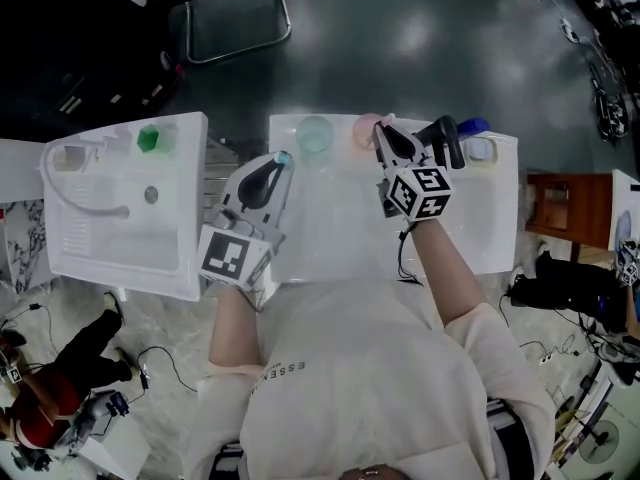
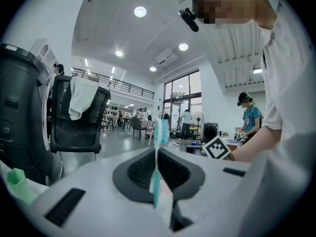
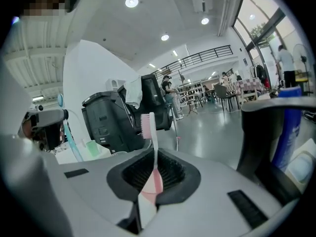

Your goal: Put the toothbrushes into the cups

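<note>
Two brushes up, none in a cup yet: the left gripper (image 2: 157, 163) is clamped on a teal toothbrush (image 2: 161, 132) and the right gripper (image 3: 150, 174) on a pink toothbrush (image 3: 147, 125). Each is pinched low on the handle w/ the bristle head sticking out past the jaw tips. Head view puts the teal toothbrush's tip just short of the teal cup (image 1: 314, 133) and the pink toothbrush's tip at the near rim of the pink cup (image 1: 368, 129). Both cups sit at the far edge of the white table (image 1: 470, 228). Risks, as a judgement: the cups look light and stand close together, so a jaw or brush coming in low could tip or shove one, poss. off the far edge. A thin handle in a flat pinch can swivel as it is turned over a rim. Released too high, a brush may bounce out or lever the cup over. The black stand (image 1: 446, 138) just beside the right gripper leaves little room on that side. View diffs: only the head view shows cups vs. grippers; neither gripper view shows its target cup. Only the gripper views show the pinch itself. The right gripper view also catches the teal toothbrush at its left edge and a blue bottle (image 3: 286, 127) behind the stand; the left gripper view shows no bottle.
</note>
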A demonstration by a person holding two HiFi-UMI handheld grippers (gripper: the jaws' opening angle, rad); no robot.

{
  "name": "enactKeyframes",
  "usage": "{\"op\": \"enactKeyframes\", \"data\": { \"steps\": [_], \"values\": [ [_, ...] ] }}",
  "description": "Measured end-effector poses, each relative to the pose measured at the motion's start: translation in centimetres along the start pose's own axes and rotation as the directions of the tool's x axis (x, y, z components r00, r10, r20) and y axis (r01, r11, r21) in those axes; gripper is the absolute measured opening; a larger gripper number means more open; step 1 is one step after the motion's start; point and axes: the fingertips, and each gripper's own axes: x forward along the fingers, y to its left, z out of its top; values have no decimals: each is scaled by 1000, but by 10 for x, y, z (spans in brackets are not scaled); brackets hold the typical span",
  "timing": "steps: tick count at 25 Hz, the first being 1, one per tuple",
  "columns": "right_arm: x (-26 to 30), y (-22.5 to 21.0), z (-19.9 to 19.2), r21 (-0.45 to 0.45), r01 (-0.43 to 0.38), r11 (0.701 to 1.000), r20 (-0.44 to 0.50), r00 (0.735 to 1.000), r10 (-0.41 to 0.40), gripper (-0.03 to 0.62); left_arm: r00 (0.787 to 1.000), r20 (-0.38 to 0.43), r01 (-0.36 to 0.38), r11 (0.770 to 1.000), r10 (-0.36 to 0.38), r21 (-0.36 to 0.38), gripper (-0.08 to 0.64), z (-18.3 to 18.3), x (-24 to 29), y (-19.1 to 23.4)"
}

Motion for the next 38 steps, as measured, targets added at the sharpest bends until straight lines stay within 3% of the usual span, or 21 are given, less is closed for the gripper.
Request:
{"op": "enactKeyframes", "data": {
  "steps": [4,10,15,19,23,26,30,33,38],
  "values": [
    [-1,-6,0,-29,18,999,-10,1000,-19,29,1000,-2,6,1000,-6,2,18,1,4,-3],
    [-2,-20,-5,-96,101,990,-72,992,-108,59,1000,4,11,1000,-11,3,18,2,8,-7],
    [-6,-27,-18,-42,130,991,-121,983,-134,163,1000,7,0,1000,0,0,18,5,7,-6],
    [-10,-22,-17,-6,124,992,-126,984,-123,189,1000,11,-4,1000,4,1,18,7,5,-4],
    [-19,-10,-1,-86,119,989,-86,988,-127,189,1000,30,-5,1000,5,13,18,14,3,-4],
    [-29,4,26,-186,125,975,2,992,-126,189,999,46,-1,1000,0,21,18,20,1,-6],
    [-47,32,61,-292,99,951,121,990,-66,169,998,66,-2,1000,0,31,18,30,0,-11],
    [-58,50,76,-331,91,939,177,984,-33,43,997,79,8,999,-12,44,18,36,2,-13],
    [-69,72,83,-342,42,939,213,977,33,16,994,106,29,998,-36,63,18,43,10,-16]
  ]
}}
